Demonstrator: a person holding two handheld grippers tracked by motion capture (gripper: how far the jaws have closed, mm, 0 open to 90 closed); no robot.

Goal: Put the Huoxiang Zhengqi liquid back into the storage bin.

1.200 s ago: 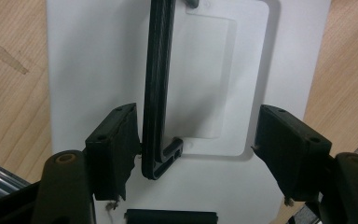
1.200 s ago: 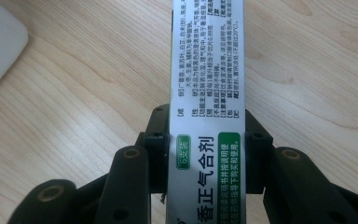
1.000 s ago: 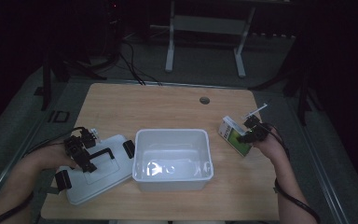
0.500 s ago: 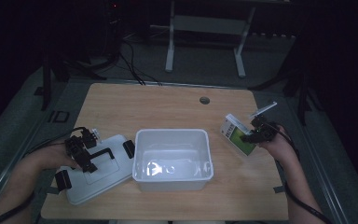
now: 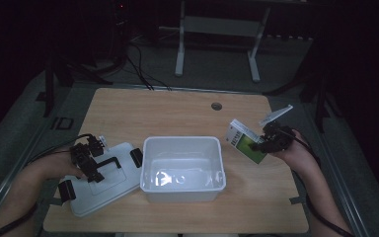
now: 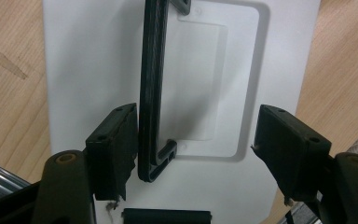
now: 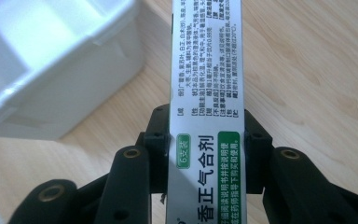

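A green-and-white carton is clamped between the closed jaws of the right gripper and is held just right of the white bin — above the wooden table. The left gripper is held wide open over the white lid, one jaw set against the lid's black handle — nothing is gripped.
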